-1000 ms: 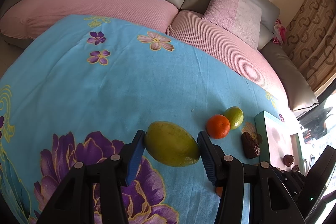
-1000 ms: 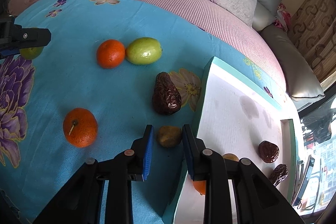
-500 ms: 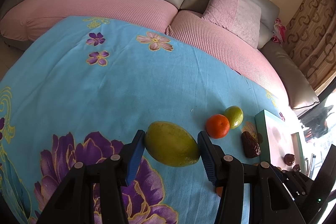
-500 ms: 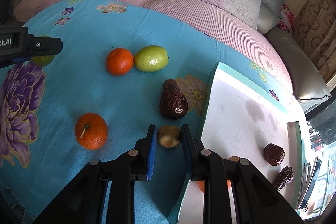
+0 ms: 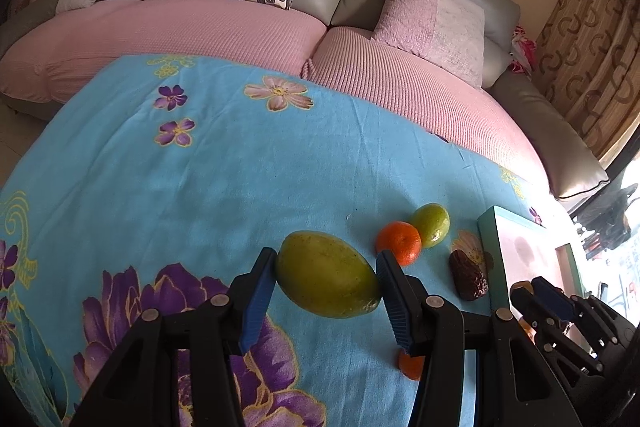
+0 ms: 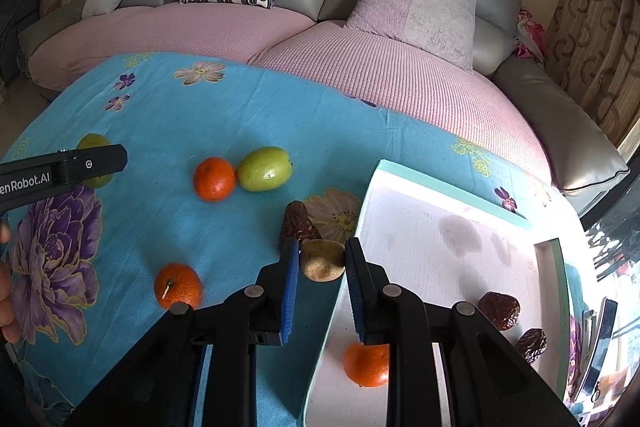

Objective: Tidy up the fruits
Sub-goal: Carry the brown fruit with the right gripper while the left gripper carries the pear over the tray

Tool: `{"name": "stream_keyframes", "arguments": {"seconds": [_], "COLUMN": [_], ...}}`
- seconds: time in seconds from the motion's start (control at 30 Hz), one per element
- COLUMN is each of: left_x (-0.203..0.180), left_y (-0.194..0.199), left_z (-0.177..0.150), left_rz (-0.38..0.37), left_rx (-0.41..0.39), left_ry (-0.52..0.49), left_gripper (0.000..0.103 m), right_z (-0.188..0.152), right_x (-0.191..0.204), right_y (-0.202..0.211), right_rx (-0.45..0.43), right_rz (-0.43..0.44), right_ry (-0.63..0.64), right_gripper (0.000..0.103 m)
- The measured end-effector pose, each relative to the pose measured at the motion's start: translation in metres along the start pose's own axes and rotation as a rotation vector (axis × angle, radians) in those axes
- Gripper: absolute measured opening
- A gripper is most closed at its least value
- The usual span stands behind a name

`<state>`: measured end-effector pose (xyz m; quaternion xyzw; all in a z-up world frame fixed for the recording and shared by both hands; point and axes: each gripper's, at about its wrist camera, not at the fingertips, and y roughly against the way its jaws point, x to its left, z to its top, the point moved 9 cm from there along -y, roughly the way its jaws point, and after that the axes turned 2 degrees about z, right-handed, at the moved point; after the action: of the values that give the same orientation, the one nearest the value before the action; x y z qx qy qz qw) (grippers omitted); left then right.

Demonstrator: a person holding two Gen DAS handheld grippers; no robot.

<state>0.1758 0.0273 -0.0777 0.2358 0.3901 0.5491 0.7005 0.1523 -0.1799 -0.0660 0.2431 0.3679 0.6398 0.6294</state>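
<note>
Left tongs: the left gripper (image 5: pixel 326 285) stands wide, its blue pads flanking the large oval green-yellow mango (image 5: pixel 327 274); a sliver of cloth seems to show at each side, so I judge the fruit bracketed, not yet clamped
Mango, place: on the blue flowered plush cloth (image 5: pixel 240 179), over the near purple bloom, well apart from the tray; from the right wrist view only a slice of it shows behind the left gripper's black arm
Mango, long axis: it runs across the gap and tilts down toward the right pad, so the pads meet its ends, not its flanks; I judge this grip likely to slip unless the pads close squarely
Right tongs: the right gripper (image 6: pixel 321 267) is narrow around the small round brownish fruit (image 6: pixel 322 260); whether the pads touch it I cannot tell; the fruit shows against the cloth just beside the tray's left rim
Tray: the pale foam tray with teal rim (image 6: pixel 448 189) lies at the cloth's right edge; it holds one orange mandarin (image 6: pixel 366 365) and two wrinkled dark dates (image 6: pixel 499 310)
Nearer hand: the right one, by far; its fruit needs only a short carry rightward over the rim; the mango must cross past the loose mandarin and green fruit
</note>
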Motion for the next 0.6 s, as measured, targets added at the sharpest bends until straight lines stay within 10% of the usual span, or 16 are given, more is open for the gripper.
{"name": "stream_keyframes", "arguments": {"seconds": [0.6], "left_x": [-0.112], "left_y": [0.002], "left_z": [-0.019], "left_rz": [-0.080], "left_rx": [0.009], "left_ry": [-0.283], "left_gripper": [0.054], "right_z": [-0.031], "right_x": [-0.130], "right_y": [0.038], "right_rx": [-0.058], "right_rz": [-0.051], "right_ry": [-0.298], "right_gripper": [0.025]}}
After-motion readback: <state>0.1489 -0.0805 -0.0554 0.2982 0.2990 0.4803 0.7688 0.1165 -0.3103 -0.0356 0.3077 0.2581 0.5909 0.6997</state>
